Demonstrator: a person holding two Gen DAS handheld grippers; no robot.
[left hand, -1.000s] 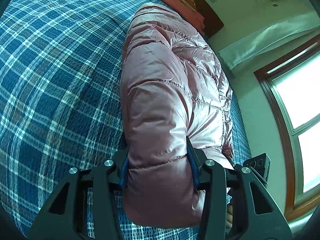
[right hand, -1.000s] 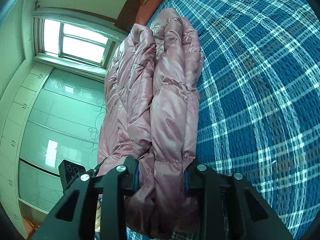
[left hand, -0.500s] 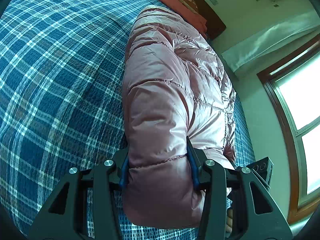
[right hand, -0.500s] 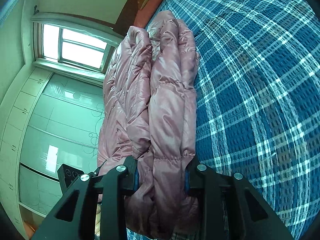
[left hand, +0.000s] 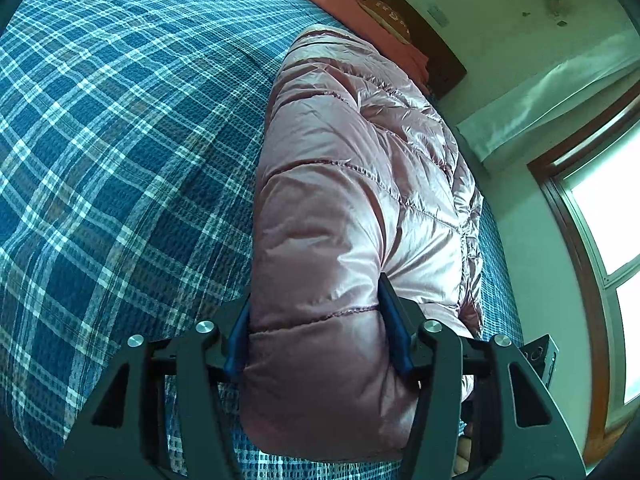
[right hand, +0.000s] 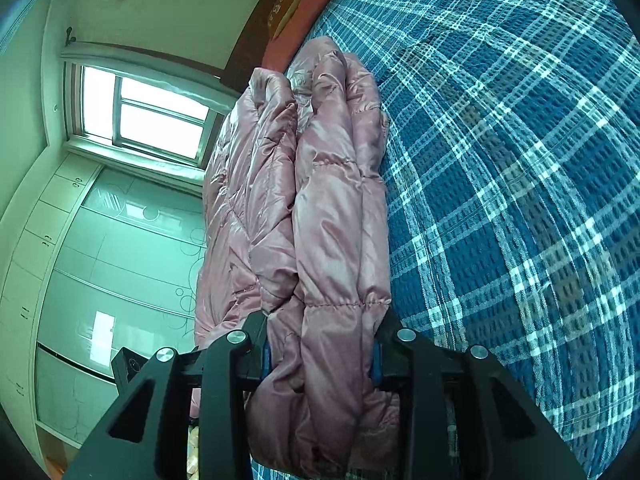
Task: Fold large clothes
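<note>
A shiny pink quilted puffer jacket [left hand: 344,168] lies folded lengthwise on a blue plaid bedspread [left hand: 120,140]. My left gripper [left hand: 316,312] is shut on one thick end of the jacket, its blue-padded fingers pressing both sides. In the right wrist view the jacket [right hand: 320,200] shows as stacked layers, and my right gripper [right hand: 324,336] is shut on that bundled end. The bedspread [right hand: 500,160] lies beside it. The jacket's far end reaches toward the headboard.
A red pillow [left hand: 360,4] and a dark wooden headboard [left hand: 440,64] are at the bed's far end. A window [right hand: 152,112] and white wardrobe doors [right hand: 100,260] stand beyond the bed edge. The other gripper's camera [left hand: 540,356] shows at the jacket's side.
Both grippers keep their hold on the jacket. Both views have drawn slightly back and up, so more bedspread and headboard show; the jacket's shape is unchanged.
</note>
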